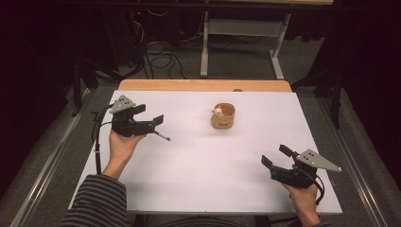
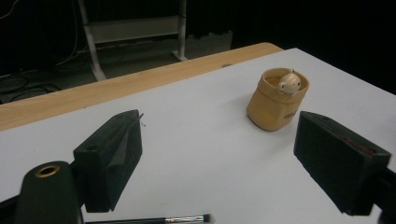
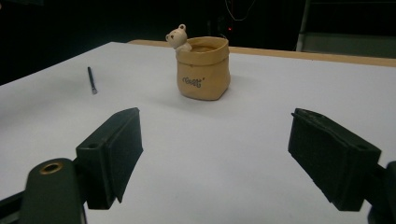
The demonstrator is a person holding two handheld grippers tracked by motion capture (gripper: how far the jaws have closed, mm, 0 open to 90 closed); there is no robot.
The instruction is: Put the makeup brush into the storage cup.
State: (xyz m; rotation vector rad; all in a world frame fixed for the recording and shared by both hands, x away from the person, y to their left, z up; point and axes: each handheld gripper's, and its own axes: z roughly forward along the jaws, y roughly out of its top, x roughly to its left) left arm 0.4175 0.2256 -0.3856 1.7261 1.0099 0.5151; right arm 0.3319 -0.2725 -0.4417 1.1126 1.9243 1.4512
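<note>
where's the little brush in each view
High view: the brush lies on the white table, left of centre, just below the left gripper.
Left gripper view: the brush lies along the bottom edge, between the jaws.
Right gripper view: the brush lies at upper left, far off.
Shared landmark: the tan pouch with a small bear at its rim.

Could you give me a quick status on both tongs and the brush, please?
Left tongs open, just above the brush. Right tongs open, empty. Bear pouch mid-table, apart from both. Nothing in the way.
</note>
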